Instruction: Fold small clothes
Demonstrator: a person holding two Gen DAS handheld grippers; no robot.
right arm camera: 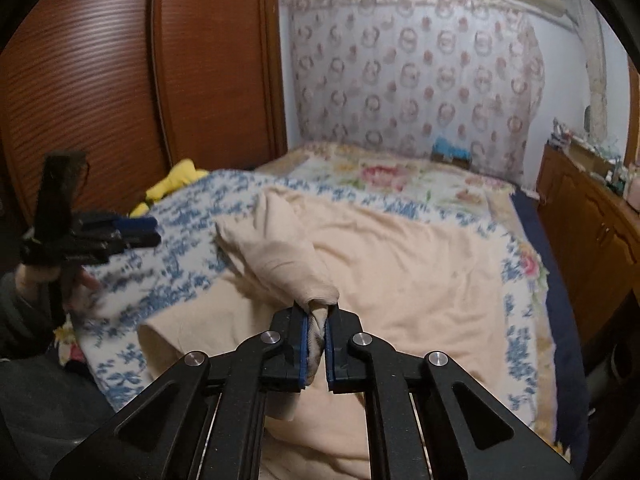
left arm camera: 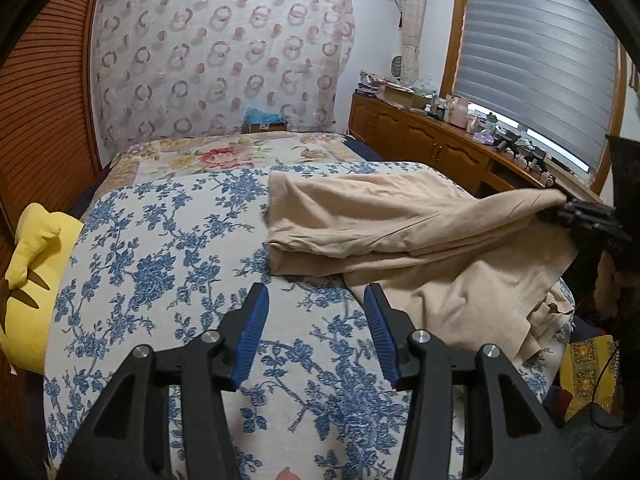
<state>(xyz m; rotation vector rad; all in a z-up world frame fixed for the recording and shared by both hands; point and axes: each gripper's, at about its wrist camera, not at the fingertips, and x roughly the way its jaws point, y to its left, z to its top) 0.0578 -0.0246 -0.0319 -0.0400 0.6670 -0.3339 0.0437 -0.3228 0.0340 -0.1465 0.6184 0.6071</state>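
Observation:
A beige garment point(left arm camera: 420, 240) lies rumpled on the blue-flowered bedspread point(left arm camera: 160, 264). My left gripper point(left arm camera: 316, 300) hovers open over the bedspread, just short of the garment's near edge, with nothing between its blue pads. In the right wrist view my right gripper point(right arm camera: 316, 320) is shut on a bunched corner of the beige garment point(right arm camera: 400, 280), lifted off the bed so the cloth drapes down from the pinch. The right gripper point(left arm camera: 576, 216) shows at the far right of the left wrist view, holding that raised corner. The left gripper point(right arm camera: 136, 232) appears at the left of the right wrist view.
A yellow plush toy point(left arm camera: 32, 280) lies at the bed's left edge beside a wooden louvred wardrobe point(right arm camera: 120, 80). A wooden sideboard point(left arm camera: 420, 136) cluttered with small items runs along the right under a window blind. A patterned curtain point(left arm camera: 220, 60) hangs behind the bed.

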